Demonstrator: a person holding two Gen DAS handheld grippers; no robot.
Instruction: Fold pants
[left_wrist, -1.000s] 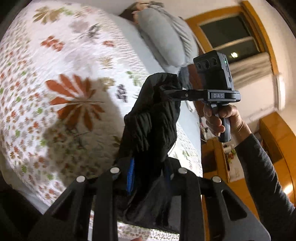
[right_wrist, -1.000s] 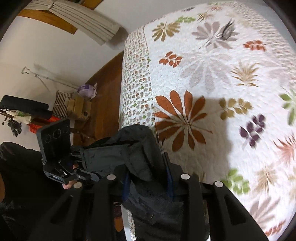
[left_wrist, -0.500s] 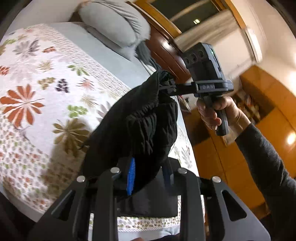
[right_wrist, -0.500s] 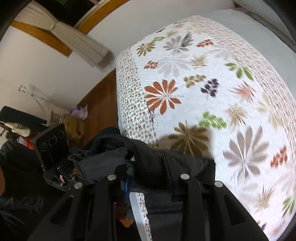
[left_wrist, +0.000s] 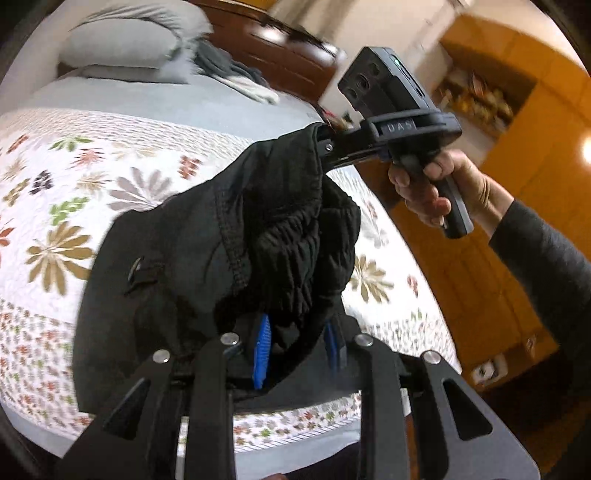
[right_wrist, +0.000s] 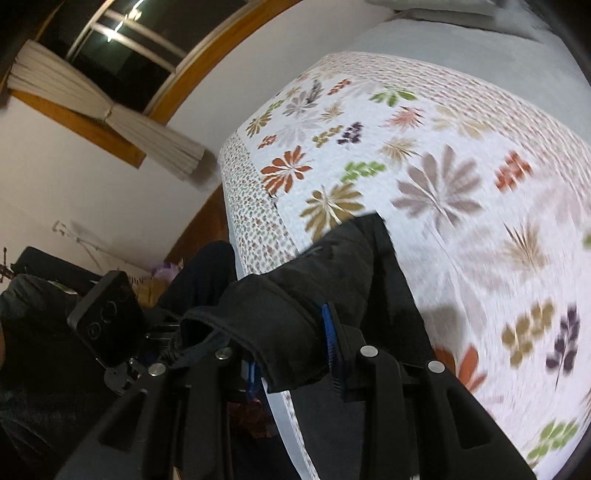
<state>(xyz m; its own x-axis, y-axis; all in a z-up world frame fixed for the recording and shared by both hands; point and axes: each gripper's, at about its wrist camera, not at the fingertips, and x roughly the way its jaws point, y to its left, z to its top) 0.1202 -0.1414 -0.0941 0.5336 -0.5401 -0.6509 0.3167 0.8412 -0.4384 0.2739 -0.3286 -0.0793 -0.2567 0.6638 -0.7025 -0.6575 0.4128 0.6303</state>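
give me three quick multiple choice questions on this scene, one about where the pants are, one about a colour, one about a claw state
1. Where are the pants?
A. held up over the bed between the two claws
B. lying flat on the floor
C. draped over the pillow

2. What colour are the pads on the left claw?
A. red
B. blue
C. yellow

3. What is the state of the right claw?
A. open with nothing in it
B. shut on the pants
C. shut on the quilt

Answers:
1. A: the dark cloth hangs between both claws, above the floral quilt.
2. B: blue strips show either side of the gripped cloth in the left wrist view.
3. B: the right wrist view shows black cloth pinched between its pads.
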